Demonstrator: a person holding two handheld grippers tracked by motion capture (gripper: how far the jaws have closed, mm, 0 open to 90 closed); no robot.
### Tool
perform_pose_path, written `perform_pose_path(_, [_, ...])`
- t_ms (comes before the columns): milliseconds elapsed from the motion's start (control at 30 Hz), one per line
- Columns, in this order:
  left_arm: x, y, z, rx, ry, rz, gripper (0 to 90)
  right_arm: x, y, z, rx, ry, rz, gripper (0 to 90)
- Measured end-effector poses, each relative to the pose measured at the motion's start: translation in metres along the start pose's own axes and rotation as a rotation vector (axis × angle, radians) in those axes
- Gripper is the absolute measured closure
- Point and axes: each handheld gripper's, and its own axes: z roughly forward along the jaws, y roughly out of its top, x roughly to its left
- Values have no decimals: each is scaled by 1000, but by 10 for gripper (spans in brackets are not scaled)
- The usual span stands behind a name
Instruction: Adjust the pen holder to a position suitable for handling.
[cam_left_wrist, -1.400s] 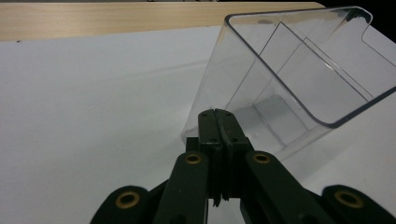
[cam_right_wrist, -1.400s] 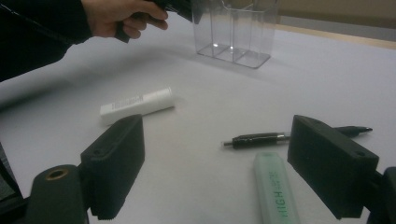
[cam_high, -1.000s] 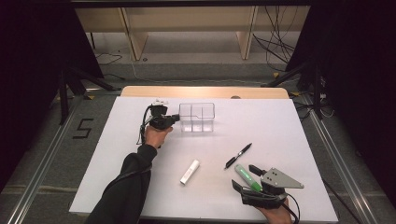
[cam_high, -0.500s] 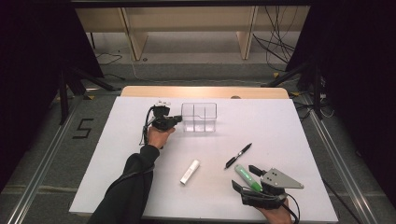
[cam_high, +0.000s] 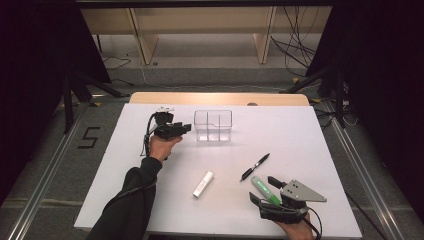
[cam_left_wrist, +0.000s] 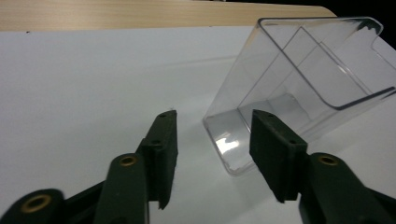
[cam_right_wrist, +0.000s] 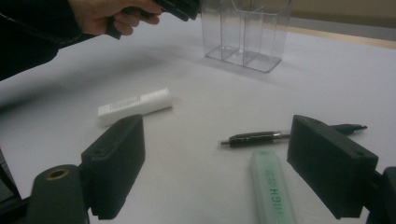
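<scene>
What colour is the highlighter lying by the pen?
The highlighter is pale green with darker green lettering, clearest in the right gripper view.

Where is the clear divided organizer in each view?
High view: clear organizer stands upper middle of the white table, just right of the left gripper.
Left gripper view: right of centre, tilted by the camera, beyond the open jaws.
Right gripper view: top centre.
Shared landmark: the table's wooden far edge.
</scene>
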Motion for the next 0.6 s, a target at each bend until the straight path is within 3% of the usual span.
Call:
perform_pose_path(233, [-15,0,-12,12,-25,13,325,0,0,0,-1,-3,-1,199])
perform_pose_path(567, [-33,-6,-31,-4,-69,-3,221,-2,-1,-2,0,-5,1,199])
perform_pose_path(600, [-35,-8,-33,6,-77,11,217,-2,-1,-2,-1,-6,4,199])
